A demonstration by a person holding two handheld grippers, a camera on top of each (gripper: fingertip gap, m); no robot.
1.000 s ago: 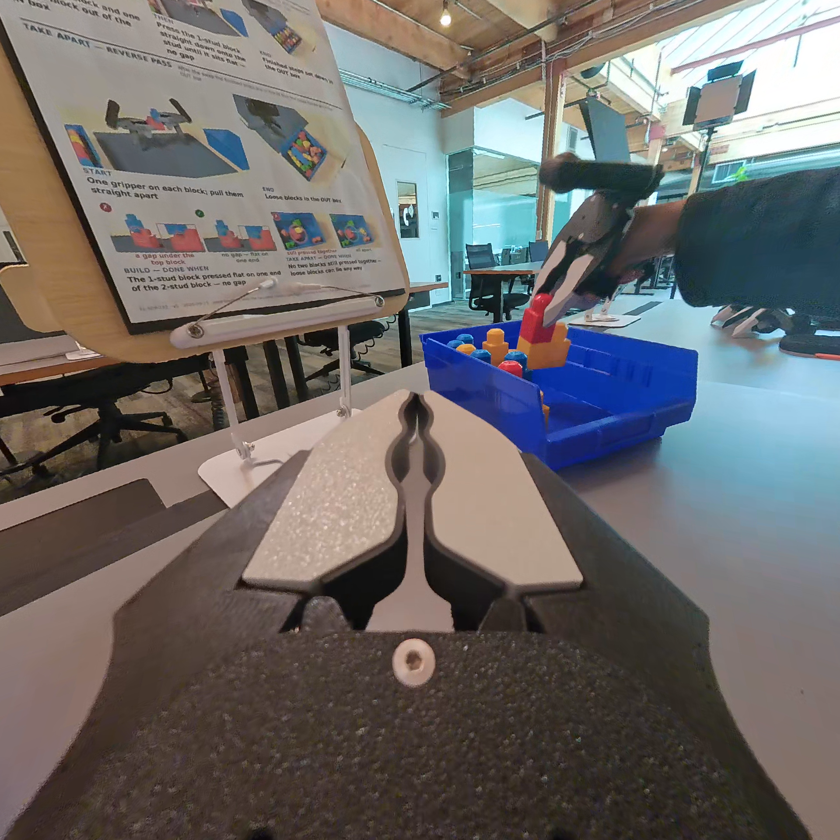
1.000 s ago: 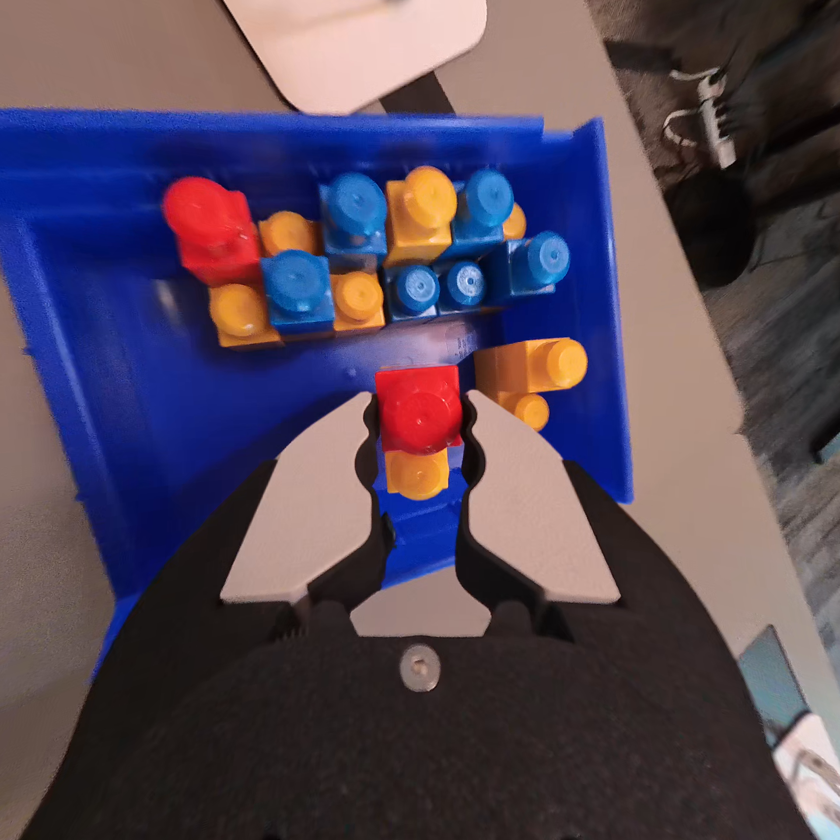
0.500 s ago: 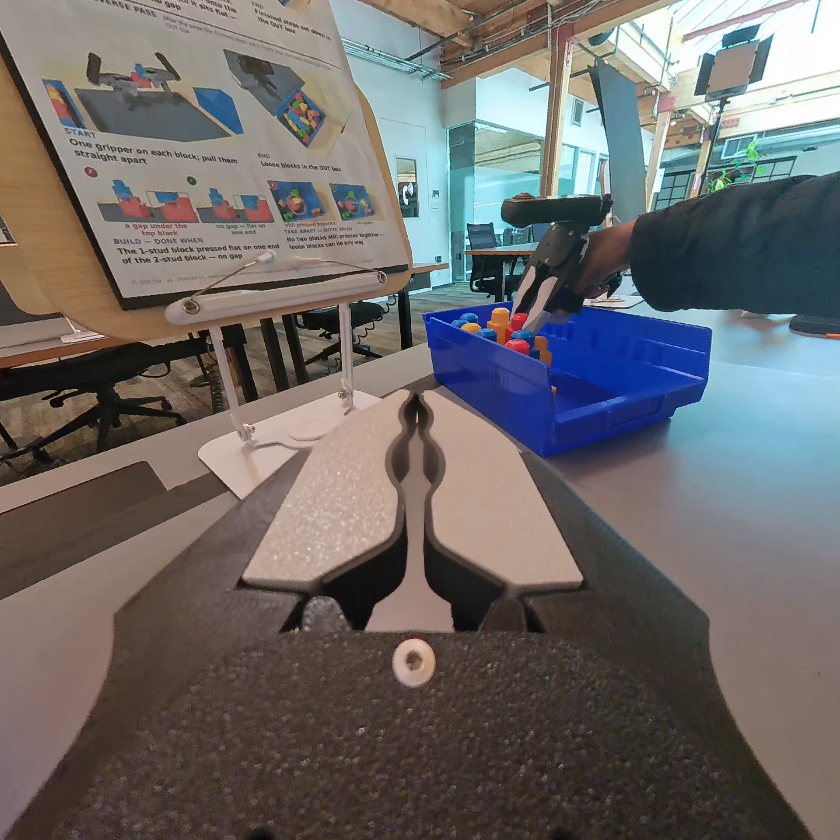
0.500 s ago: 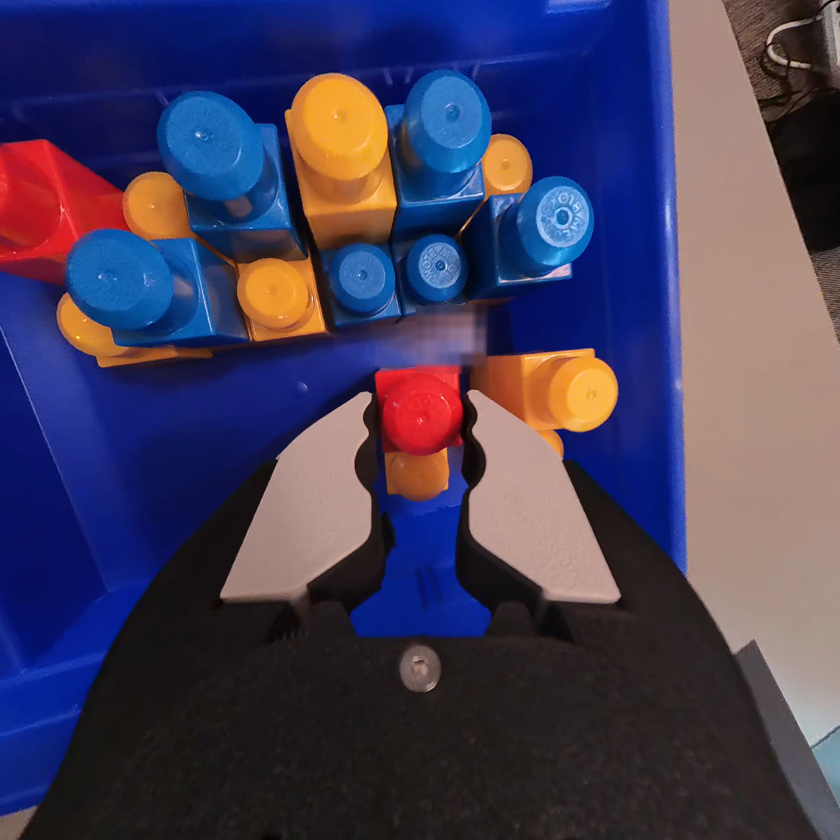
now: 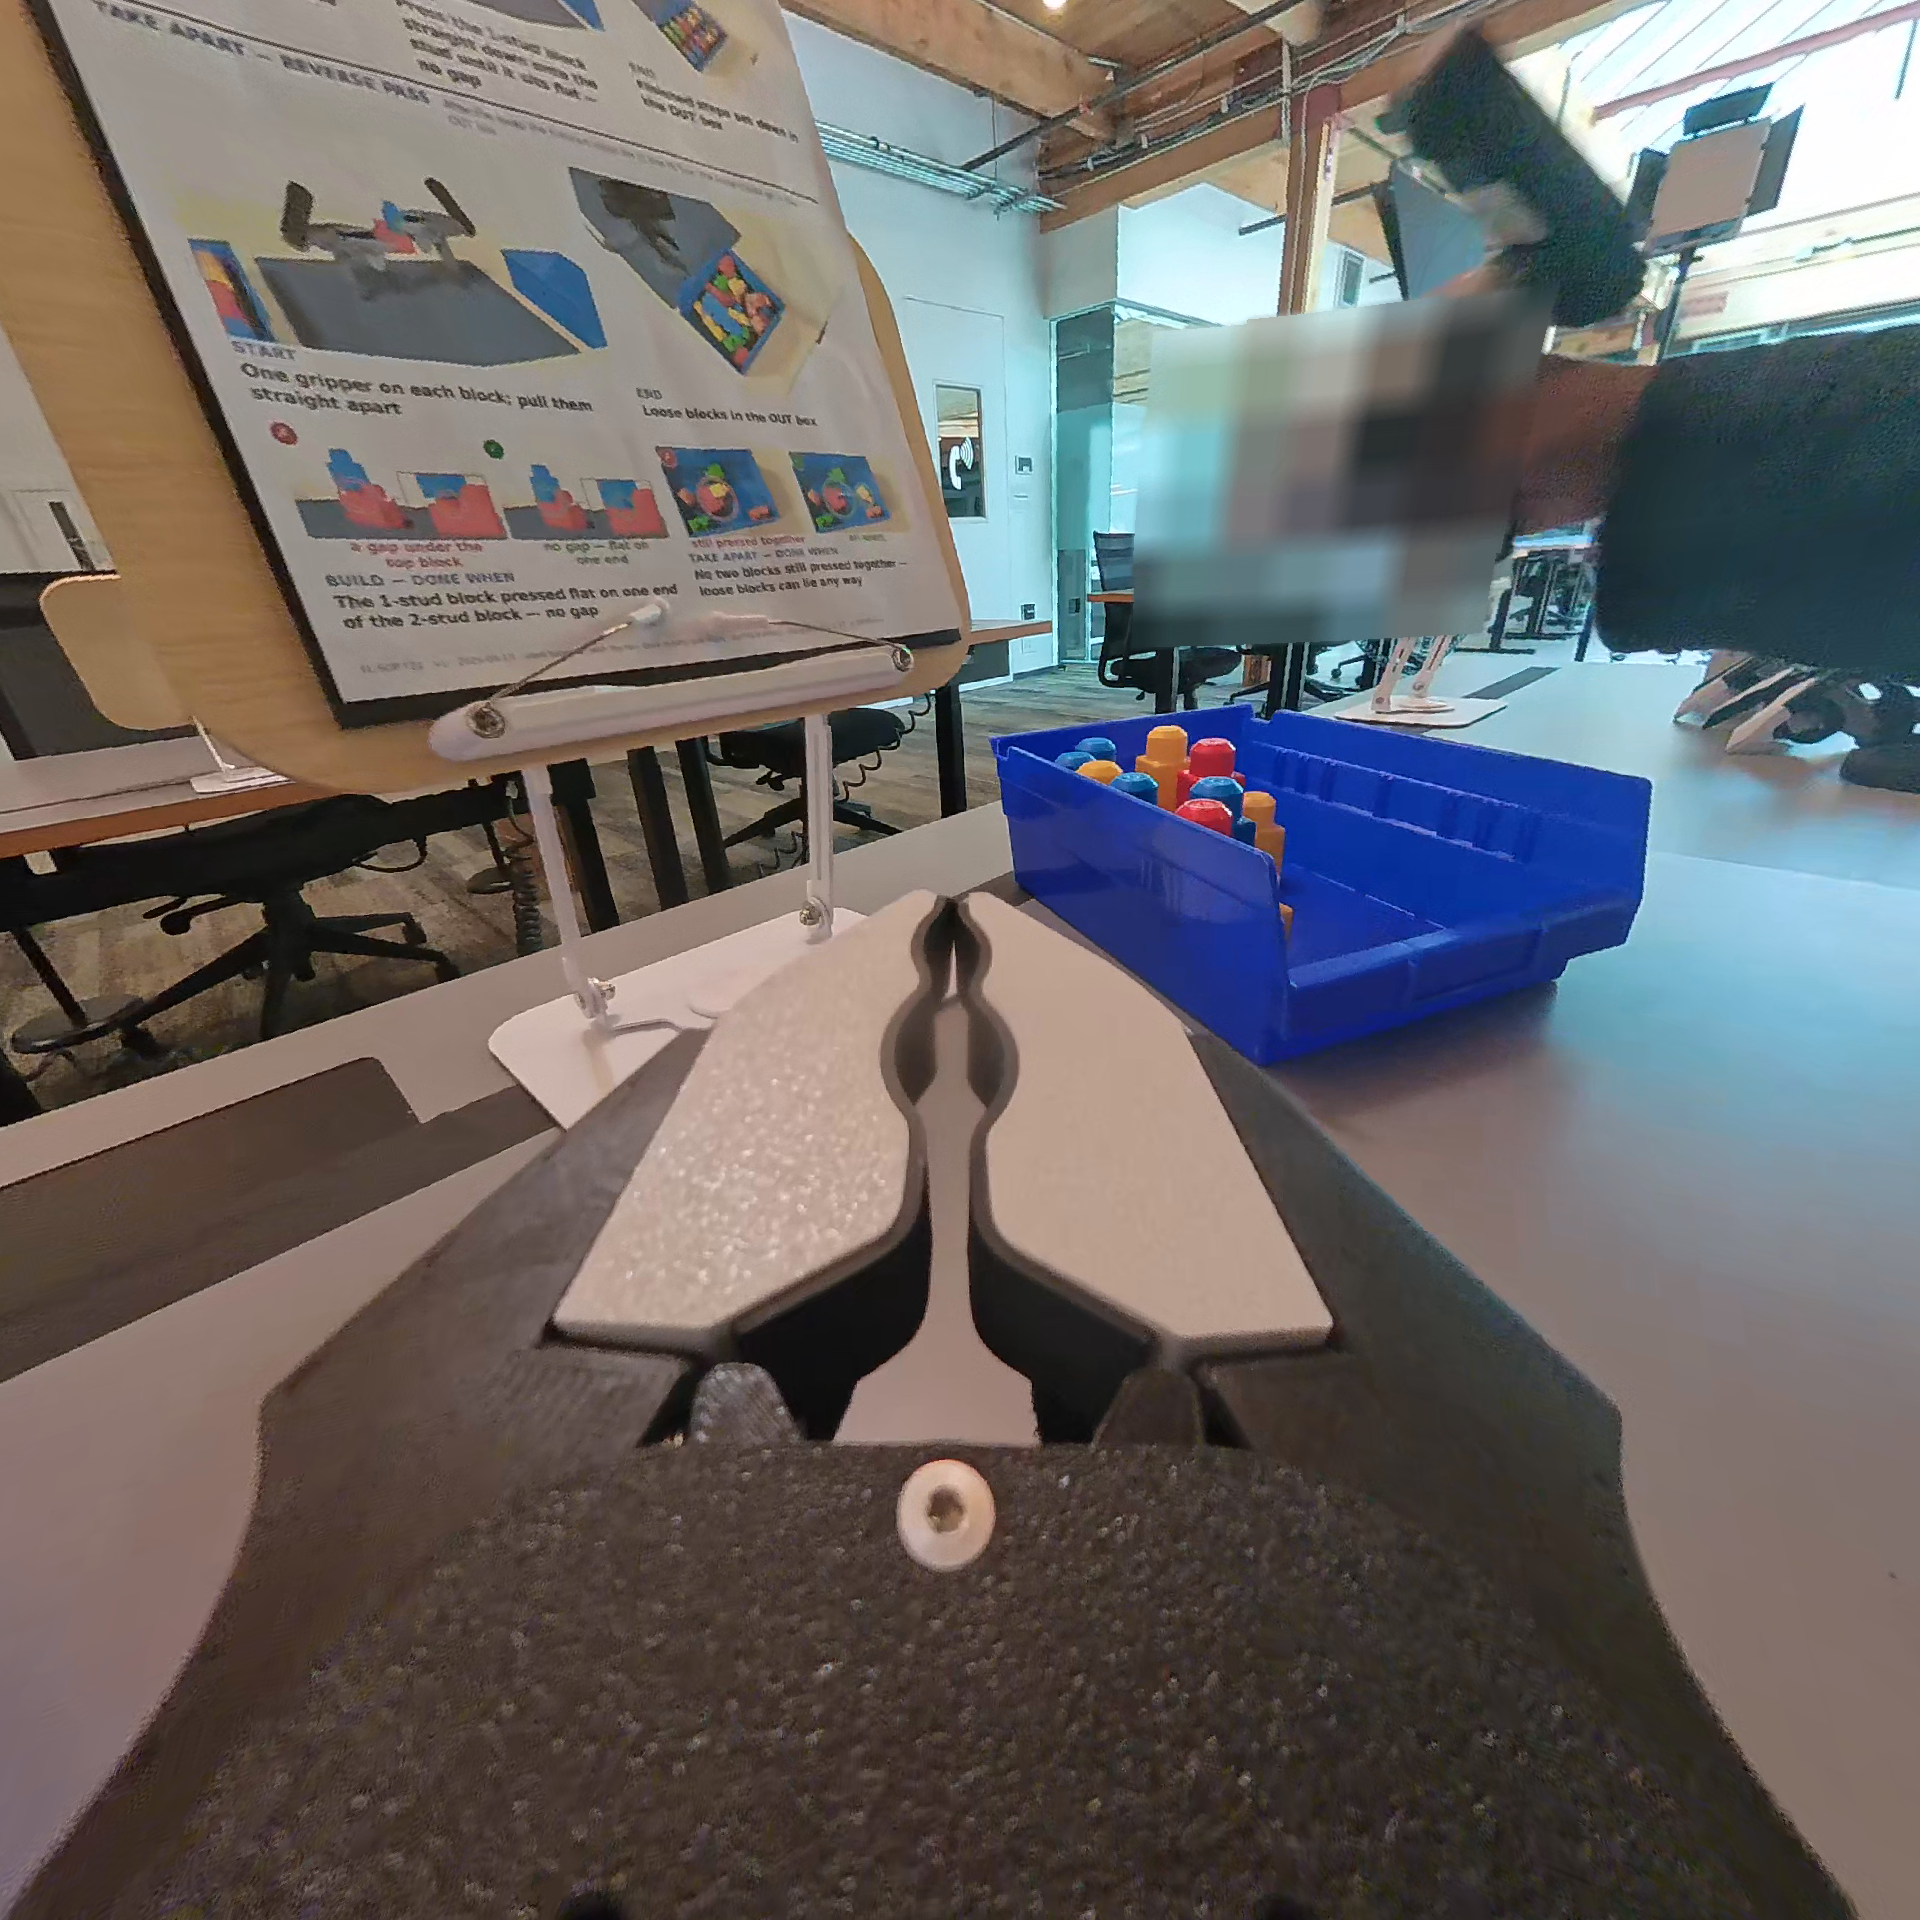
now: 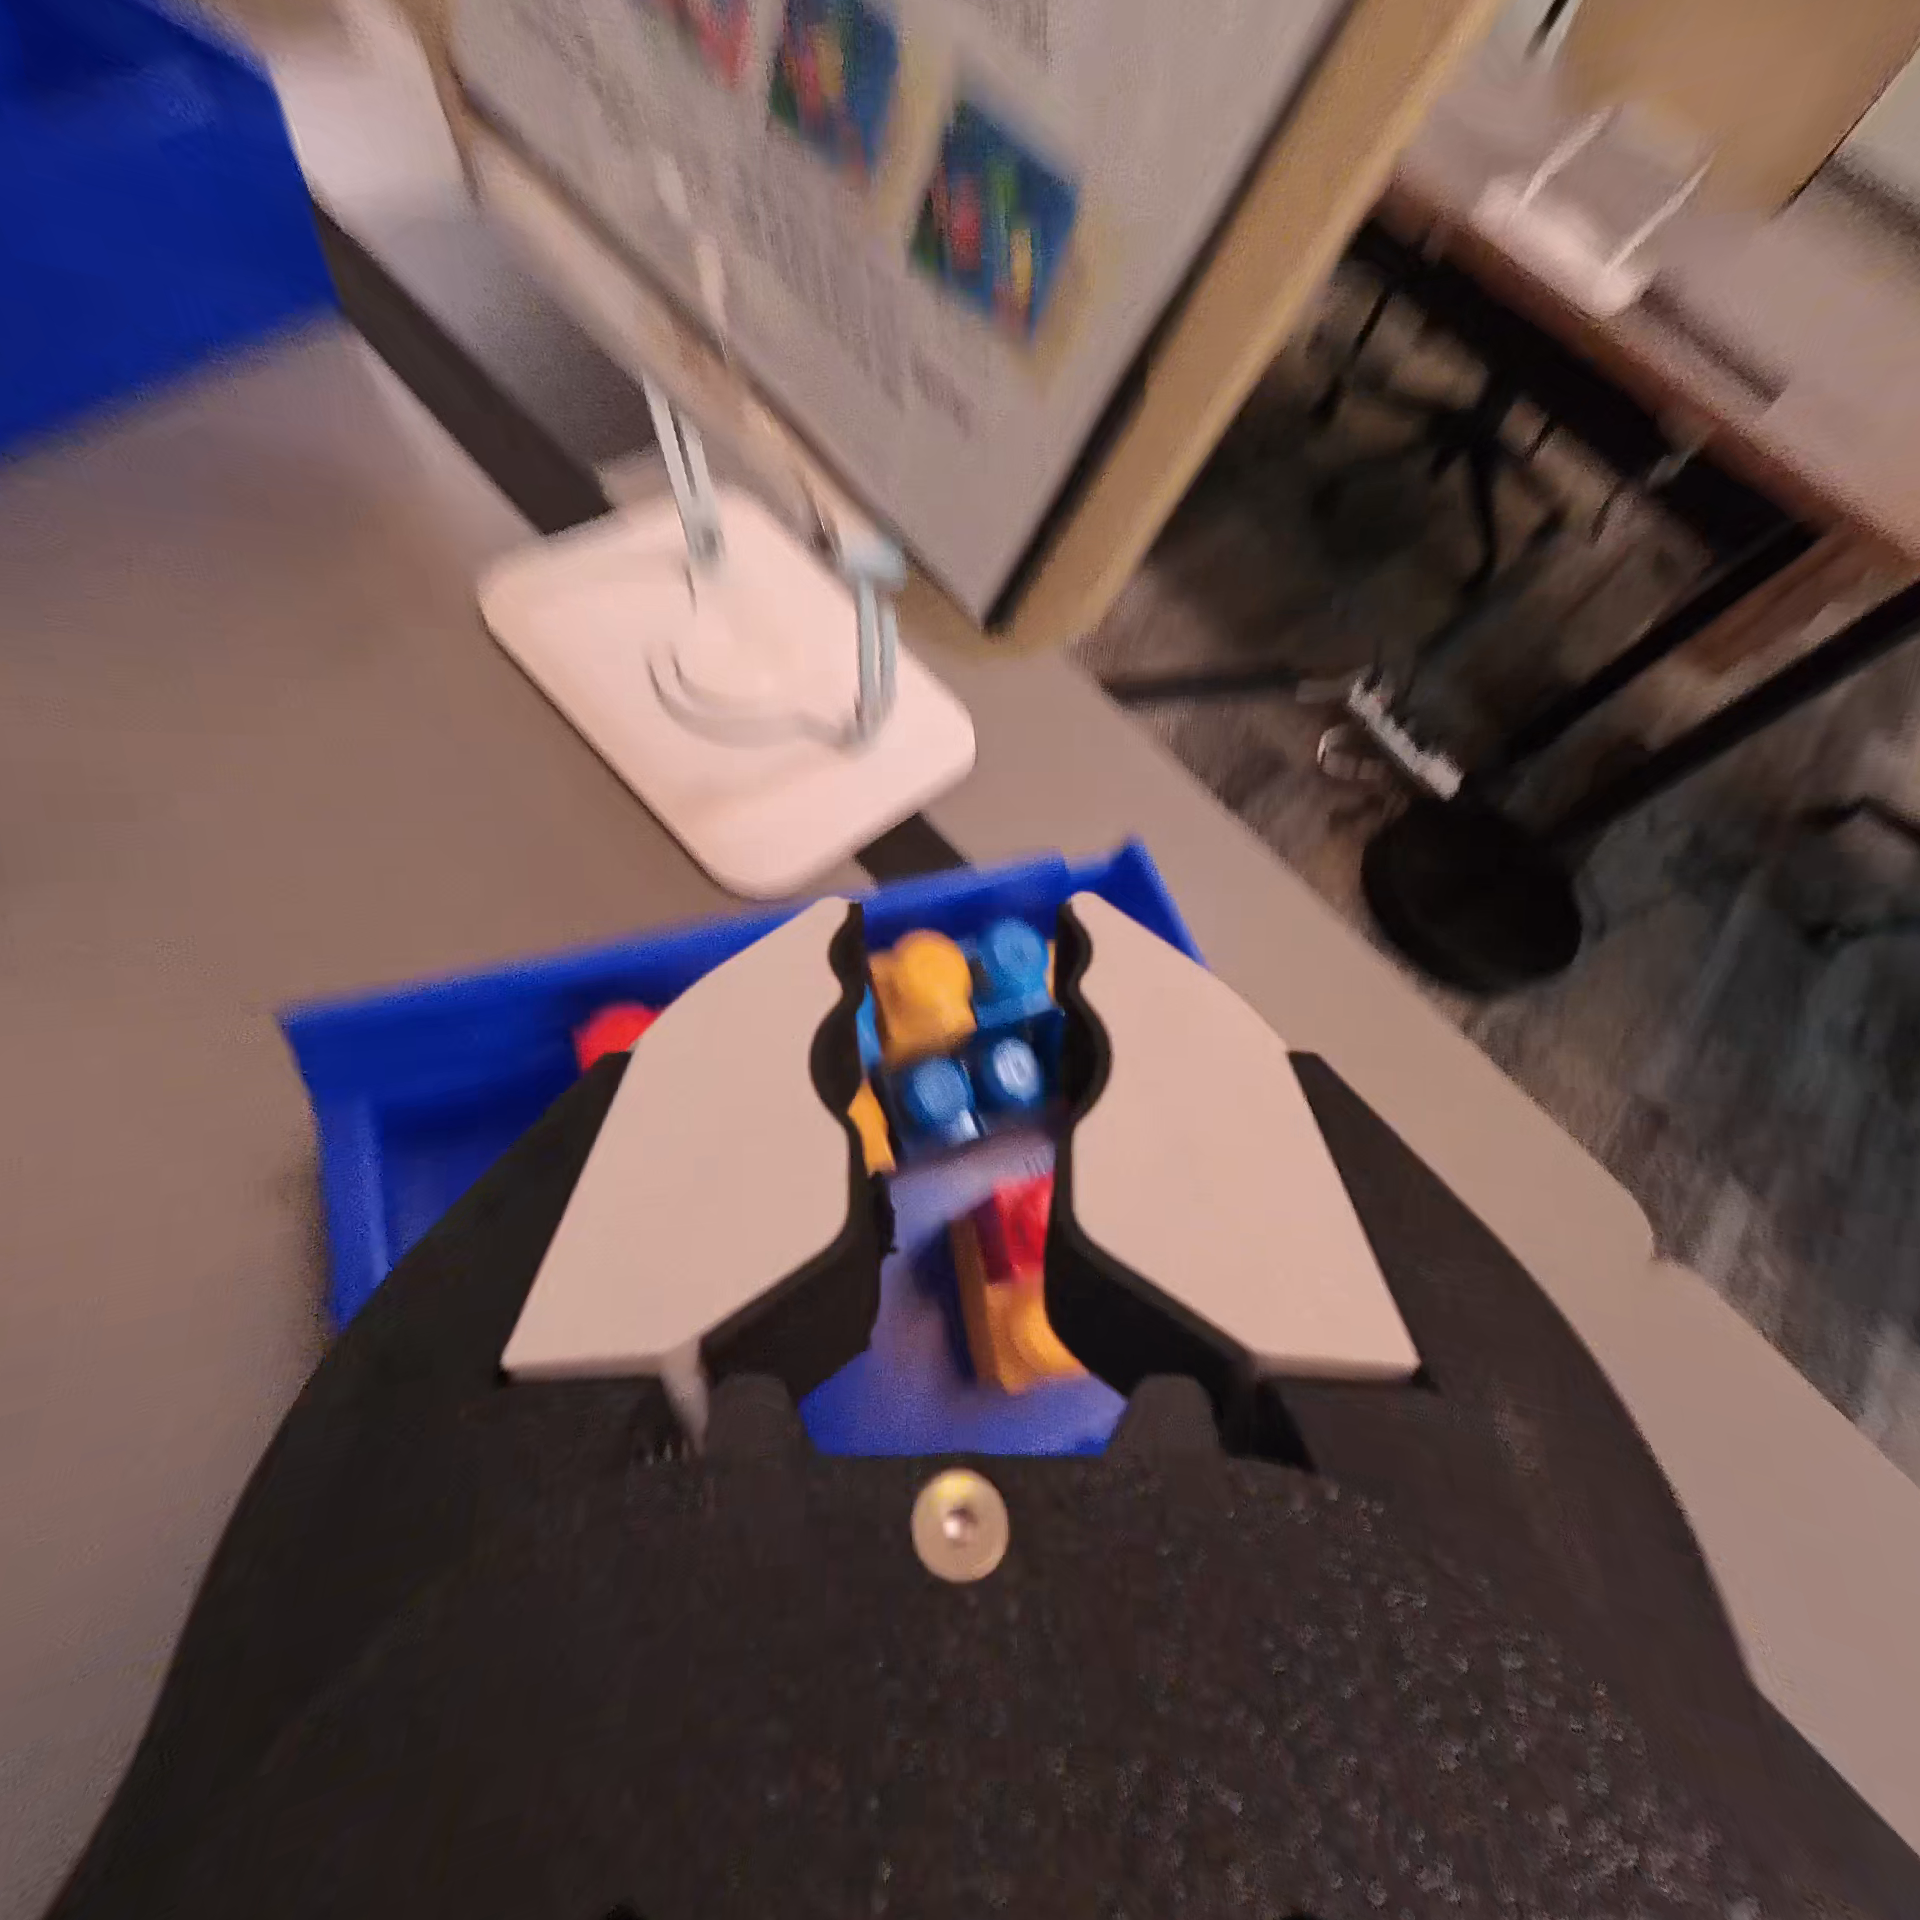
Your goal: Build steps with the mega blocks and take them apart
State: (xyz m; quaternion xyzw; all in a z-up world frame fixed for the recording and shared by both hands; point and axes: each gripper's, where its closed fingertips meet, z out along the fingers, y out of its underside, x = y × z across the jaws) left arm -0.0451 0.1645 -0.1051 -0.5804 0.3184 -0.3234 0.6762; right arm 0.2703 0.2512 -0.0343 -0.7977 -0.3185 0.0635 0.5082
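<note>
Blue bin (image 5: 1455,977) on the grey table (image 5: 1714,1195): one, holding the blocks (image 5: 1174,790), count unclear in blur. Left gripper (image 5: 954,920) closed, empty. Right gripper (image 6: 961,920) now spread, empty above the bin; half a second ago it clamped the red block (image 6: 1023,1231), which now lies inside.

Open-plan office, exposed timber ceiling beams (image 5: 1039,62), timber post (image 5: 1304,197), white walls (image 5: 935,249), glazed partition (image 5: 1086,478), black office chairs (image 5: 281,935) on patterned carpet (image 5: 436,904), wooden desks (image 5: 135,810), panel light on stand (image 5: 1714,182), bright daylight upper right.
</note>
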